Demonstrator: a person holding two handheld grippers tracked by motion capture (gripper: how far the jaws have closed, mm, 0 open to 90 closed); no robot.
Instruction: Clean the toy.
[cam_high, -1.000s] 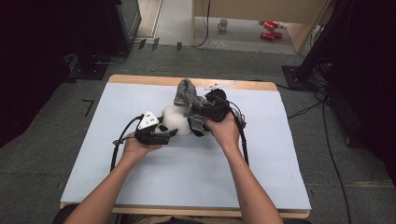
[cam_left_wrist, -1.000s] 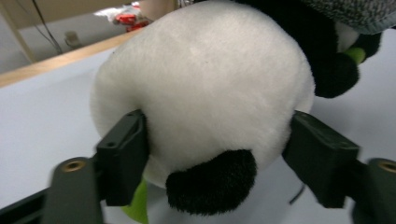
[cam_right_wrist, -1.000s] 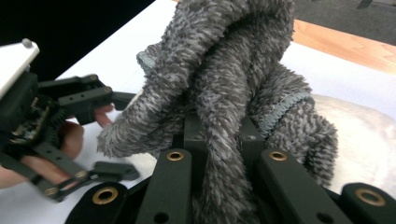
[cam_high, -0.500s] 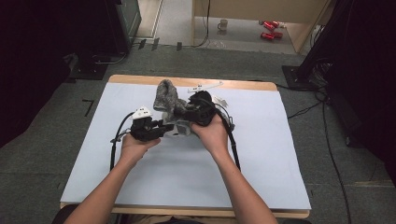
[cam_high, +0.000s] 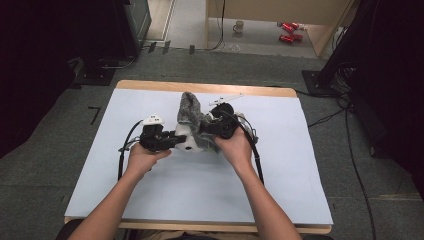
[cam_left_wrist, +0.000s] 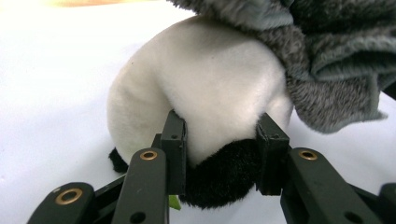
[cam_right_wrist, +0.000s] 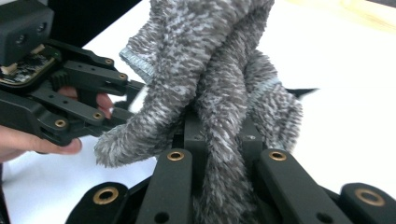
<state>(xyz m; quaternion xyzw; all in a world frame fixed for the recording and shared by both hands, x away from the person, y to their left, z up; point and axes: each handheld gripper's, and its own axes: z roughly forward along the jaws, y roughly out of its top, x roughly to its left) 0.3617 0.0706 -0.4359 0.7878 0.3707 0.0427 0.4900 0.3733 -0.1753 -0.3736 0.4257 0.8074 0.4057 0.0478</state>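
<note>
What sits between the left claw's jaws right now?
The left claw is clamped on the plush toy, black-and-white fur squeezed between the jaws in the left gripper view; the grey fuzzy cloth drapes over it.

White plush toy (cam_left_wrist: 210, 102) under grey cloth (cam_right_wrist: 210, 70)

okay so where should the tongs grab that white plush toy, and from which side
Take the white plush toy low, at its narrow end where white fur meets the black patch, coming in level from the side away from the grey fuzzy cloth. That end fits between the pads, and the cloth drapes the toy's top. The left tongs already pinch it there.
</note>
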